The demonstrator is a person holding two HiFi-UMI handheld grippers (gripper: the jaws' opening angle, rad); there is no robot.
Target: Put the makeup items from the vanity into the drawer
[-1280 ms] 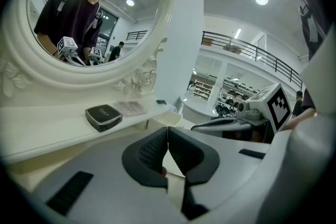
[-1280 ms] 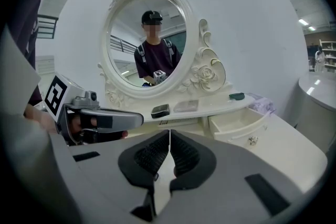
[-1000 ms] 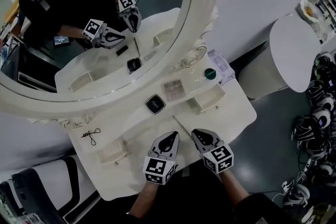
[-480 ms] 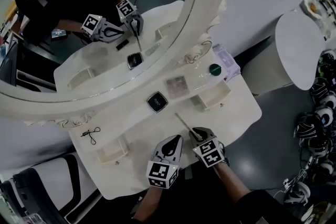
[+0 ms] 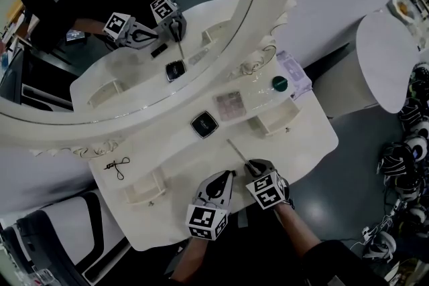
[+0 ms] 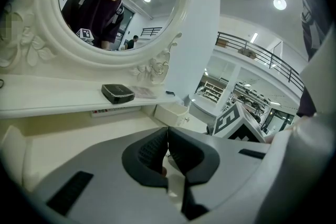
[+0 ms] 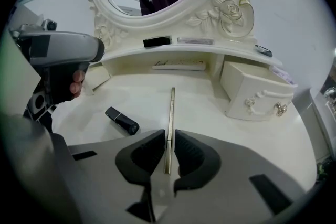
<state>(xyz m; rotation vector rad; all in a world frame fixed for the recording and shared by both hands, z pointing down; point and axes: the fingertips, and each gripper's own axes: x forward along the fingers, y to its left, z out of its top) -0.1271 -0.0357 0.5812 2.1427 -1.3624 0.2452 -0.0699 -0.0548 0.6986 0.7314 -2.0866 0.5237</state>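
A thin gold eyebrow pencil (image 7: 170, 113) lies on the vanity top (image 5: 167, 164), pointing toward the mirror. My right gripper (image 7: 168, 157) is tilted down and shut on the pencil's near end (image 5: 236, 149). A black lipstick tube (image 7: 122, 120) lies just left of it. My left gripper (image 5: 224, 176) hovers beside the right one, shut with nothing between its pads (image 6: 167, 134). On the raised shelf under the mirror sit a black compact (image 5: 204, 124) and a clear palette (image 5: 230, 104). A small drawer (image 7: 257, 92) stands at the right.
A green-capped item (image 5: 279, 83) sits at the shelf's right end on a clear box. A second small drawer (image 5: 144, 189) is at the table's left, with a black hair tie (image 5: 117, 169) behind it. The big oval mirror (image 5: 134, 30) reflects both grippers.
My right gripper has dropped and tipped downward onto the near end of the pencil, which lay free ahead of it. The left gripper has barely shifted.
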